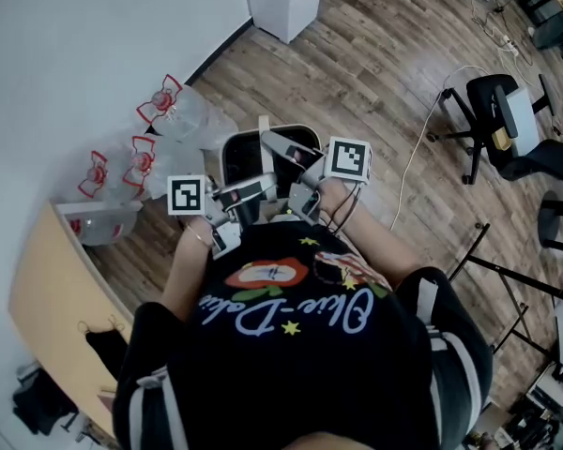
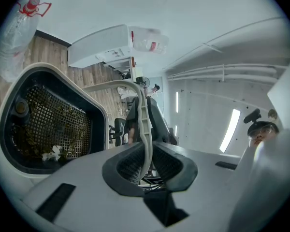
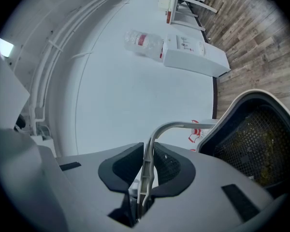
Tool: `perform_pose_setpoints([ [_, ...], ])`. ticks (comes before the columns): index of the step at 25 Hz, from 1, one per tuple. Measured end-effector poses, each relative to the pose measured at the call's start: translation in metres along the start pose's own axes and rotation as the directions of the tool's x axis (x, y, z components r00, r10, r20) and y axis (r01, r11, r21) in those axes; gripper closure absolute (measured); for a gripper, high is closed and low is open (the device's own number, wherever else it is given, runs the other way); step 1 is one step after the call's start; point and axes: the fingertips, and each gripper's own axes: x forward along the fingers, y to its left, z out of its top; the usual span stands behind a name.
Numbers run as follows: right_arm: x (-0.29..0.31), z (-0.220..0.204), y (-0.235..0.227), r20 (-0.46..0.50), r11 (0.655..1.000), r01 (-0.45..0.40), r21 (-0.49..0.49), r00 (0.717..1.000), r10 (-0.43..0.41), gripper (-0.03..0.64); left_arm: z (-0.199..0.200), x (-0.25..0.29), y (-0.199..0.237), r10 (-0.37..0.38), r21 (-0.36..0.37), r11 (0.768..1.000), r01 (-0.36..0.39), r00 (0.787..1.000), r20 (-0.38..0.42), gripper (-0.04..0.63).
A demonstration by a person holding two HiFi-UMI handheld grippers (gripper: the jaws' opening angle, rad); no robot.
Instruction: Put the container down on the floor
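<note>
Before person's chest: container (image 1: 247,154) hangs off floor (image 1: 375,73) from thin handle (image 2: 144,122). Left gripper (image 2: 146,161) and right gripper (image 3: 146,170) both clamped on handle, equally near. Floor lies straight below, so next move looks like plain descent.

In the head view the shirt (image 1: 291,345) hid the near part of the container (image 1: 242,157). Its base did not show, so whether it touched the floor (image 1: 375,82) could not be told. The right gripper view's edge cut off the container's right side. The handle (image 3: 151,139) ran out of sight between the pads of the right claw (image 3: 147,161). The scraps (image 2: 53,151) in the mesh (image 2: 48,120) were too dim to name.
</note>
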Motion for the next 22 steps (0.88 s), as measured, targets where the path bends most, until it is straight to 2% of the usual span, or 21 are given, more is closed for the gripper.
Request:
perform_pose_setpoints([
  [12, -0.01, 0.007, -0.008, 0.079, 1.0, 0.012, 0.009, 0.997, -0.013, 0.561, -0.002, 0.007, 0.008, -0.015, -0.003, 1.0, 0.014, 0.998, -0.064, 0.549],
  [17, -0.008, 0.008, -0.006, 0.079, 1.0, 0.012, 0.014, 0.997, -0.013, 0.561, 0.001, 0.007, 0.008, -0.006, -0.004, 1.0, 0.006, 0.998, -0.067, 0.549],
  [22, -0.016, 0.027, -0.012, 0.078, 0.999, 0.028, 0.03, 0.996, -0.03, 0.561, 0.008, 0.026, 0.009, -0.003, -0.035, 0.999, 0.001, 0.998, -0.066, 0.549],
])
